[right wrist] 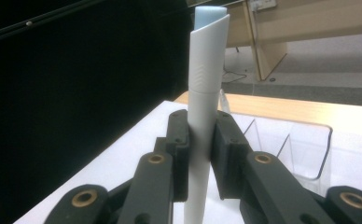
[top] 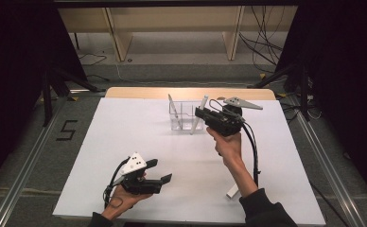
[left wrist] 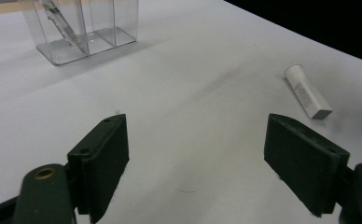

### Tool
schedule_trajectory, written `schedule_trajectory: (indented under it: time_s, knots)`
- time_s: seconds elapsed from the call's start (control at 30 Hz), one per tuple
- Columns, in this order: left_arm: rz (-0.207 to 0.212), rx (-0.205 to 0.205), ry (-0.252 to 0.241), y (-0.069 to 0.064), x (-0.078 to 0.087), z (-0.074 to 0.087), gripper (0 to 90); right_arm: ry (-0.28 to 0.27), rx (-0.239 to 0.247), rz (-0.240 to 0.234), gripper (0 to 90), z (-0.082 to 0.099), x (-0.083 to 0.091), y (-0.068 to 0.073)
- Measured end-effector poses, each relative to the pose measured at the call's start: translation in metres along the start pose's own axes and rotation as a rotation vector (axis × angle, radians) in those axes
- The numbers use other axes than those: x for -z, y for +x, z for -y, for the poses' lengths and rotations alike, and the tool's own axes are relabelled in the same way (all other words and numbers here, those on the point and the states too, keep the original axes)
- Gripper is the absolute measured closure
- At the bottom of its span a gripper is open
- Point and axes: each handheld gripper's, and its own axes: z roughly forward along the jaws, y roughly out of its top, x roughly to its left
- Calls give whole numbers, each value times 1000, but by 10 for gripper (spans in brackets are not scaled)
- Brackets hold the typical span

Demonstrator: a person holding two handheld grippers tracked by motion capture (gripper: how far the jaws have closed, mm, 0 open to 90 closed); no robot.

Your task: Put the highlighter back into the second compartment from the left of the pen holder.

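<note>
My right gripper (top: 200, 114) is shut on a slim white tube (top: 204, 101) with a pale blue end, held nearly upright beside the right end of a clear divided organizer (top: 184, 124). In the right gripper view the tube (right wrist: 206, 84) stands pinched between my pads (right wrist: 178, 140), with the organizer (right wrist: 326, 149) just behind. A thin silvery stick (top: 172, 108) leans in the organizer's left compartment. My left gripper (top: 159, 171) rests low near the table's front left, open and with nothing in it. Its view shows the two pads (left wrist: 105, 156) wide apart over bare table.
A second short white tube (top: 232, 191) lies on the white table (top: 125, 132) near the front, by the right forearm; in the left gripper view this tube (left wrist: 306, 92) lies ahead to the right. The organizer (left wrist: 123, 18) and the stick (left wrist: 65, 25) stand far ahead.
</note>
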Motion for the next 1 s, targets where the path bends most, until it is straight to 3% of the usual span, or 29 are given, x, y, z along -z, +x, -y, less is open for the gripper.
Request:
schedule_trajectory:
  time_s: [0.17, 0.33, 0.5, 0.83, 1.0]
  knots:
    - [-2, 20, -9, 4, 3, 2, 209, 0, 5, 19, 789, -7, -11, -4]
    - [-3, -2, 4, 2, 2, 4, 205, -4, 1, 37, 789, -11, -20, -7]
    - [-8, 4, 2, 4, 2, 5, 205, 3, 15, 62, 788, -16, -29, -10]
    - [-24, -10, 11, 5, 4, 6, 203, -8, -23, 107, 788, -27, -40, -27]
    - [-23, -8, 15, 6, 5, 7, 202, -15, -18, 129, 788, -31, -45, -31]
